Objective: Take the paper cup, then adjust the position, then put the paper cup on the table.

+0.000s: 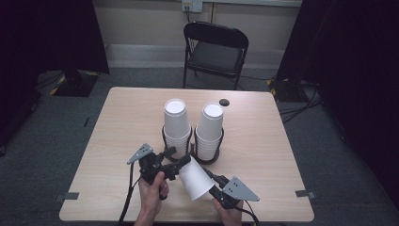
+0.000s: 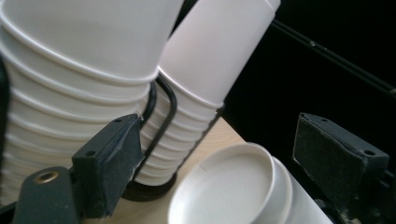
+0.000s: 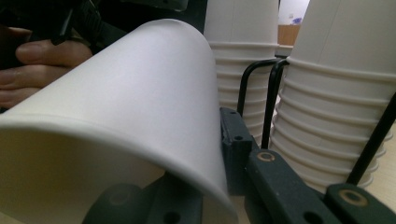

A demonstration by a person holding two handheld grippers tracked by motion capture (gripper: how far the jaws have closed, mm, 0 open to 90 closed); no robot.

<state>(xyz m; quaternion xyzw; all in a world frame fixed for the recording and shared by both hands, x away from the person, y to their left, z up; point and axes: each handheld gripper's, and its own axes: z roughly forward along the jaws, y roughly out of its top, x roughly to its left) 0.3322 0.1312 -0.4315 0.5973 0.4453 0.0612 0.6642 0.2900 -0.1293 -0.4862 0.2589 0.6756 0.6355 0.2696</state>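
Cup: one white paper cup (image 1: 195, 180) is carried tilted above the table's near edge, between the two grippers
Right gripper (image 3: 223, 154): clenched on the cup's rim wall, one jaw inside the mouth and one outside
Left gripper (image 2: 224, 163): jaws apart on either side of the cup's closed base, pads clear of it in the left gripper view, nothing grasped
Axis: the cup's length runs from the right gripper at its mouth up towards the left gripper at its base
Nearer hand: the left hand (image 1: 153, 190) is judged nearer the base, so a takeover would be made there
Stacks: two cup stacks (image 1: 178, 125) (image 1: 209, 129) are stood in black wire holders at the table's (image 1: 263, 155) middle, just beyond the grippers
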